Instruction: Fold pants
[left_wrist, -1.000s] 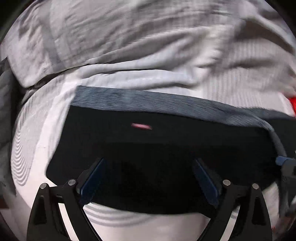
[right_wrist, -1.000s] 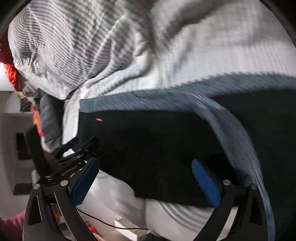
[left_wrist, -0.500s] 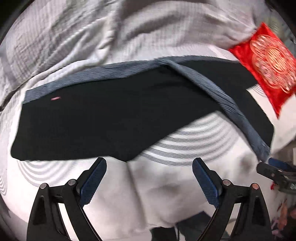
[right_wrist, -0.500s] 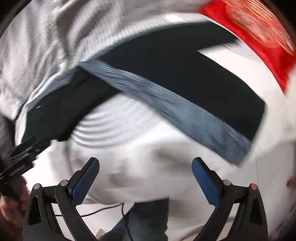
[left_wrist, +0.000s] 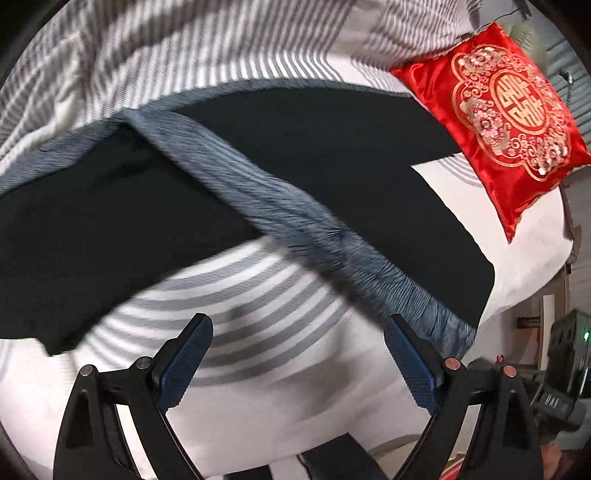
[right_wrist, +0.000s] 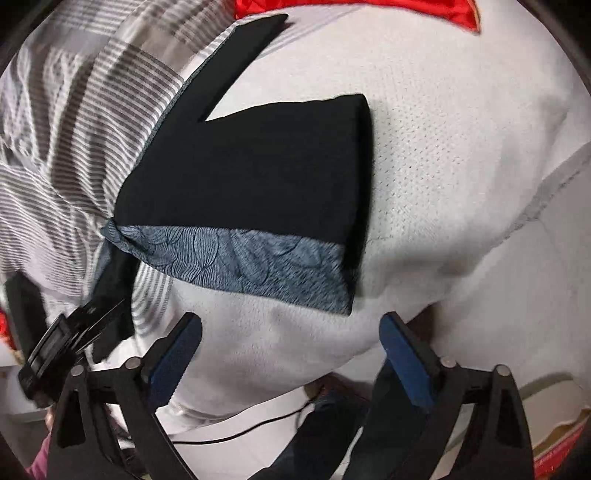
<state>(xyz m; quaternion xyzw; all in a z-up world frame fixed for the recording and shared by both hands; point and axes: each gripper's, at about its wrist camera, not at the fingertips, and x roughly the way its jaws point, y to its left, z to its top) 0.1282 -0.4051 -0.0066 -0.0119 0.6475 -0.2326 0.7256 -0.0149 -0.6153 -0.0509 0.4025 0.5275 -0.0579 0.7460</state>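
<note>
Black pants lie spread on a bed with a white mattress cover, near its front edge. A grey-blue patterned band runs down the side of the leg; in the left wrist view it crosses diagonally over the black cloth toward the lower right. In the right wrist view the pants show one wide black panel with the patterned band along its near edge, and a narrower black strip running away toward the top of the picture. Parts of both views are blurred.

Left claw: jaws wide apart, blue pads bare, nothing between them but the mattress cover below. It hangs above the bed, short of the pants' near edge, pointing steeply down.

Right claw: jaws wide but closing at this moment; nothing between them, pads touching no cloth. It hangs over the white cover just short of the patterned band's edge.

Striped grey-and-white bedding is bunched behind the pants. A red embroidered cushion sits at the far right of the bed in the left view, its corner touching or overlapping the black cloth; I cannot tell which. Its red edge shows at the top of the right view.

The left claw's black frame appears at the lower left of the right view.
</note>
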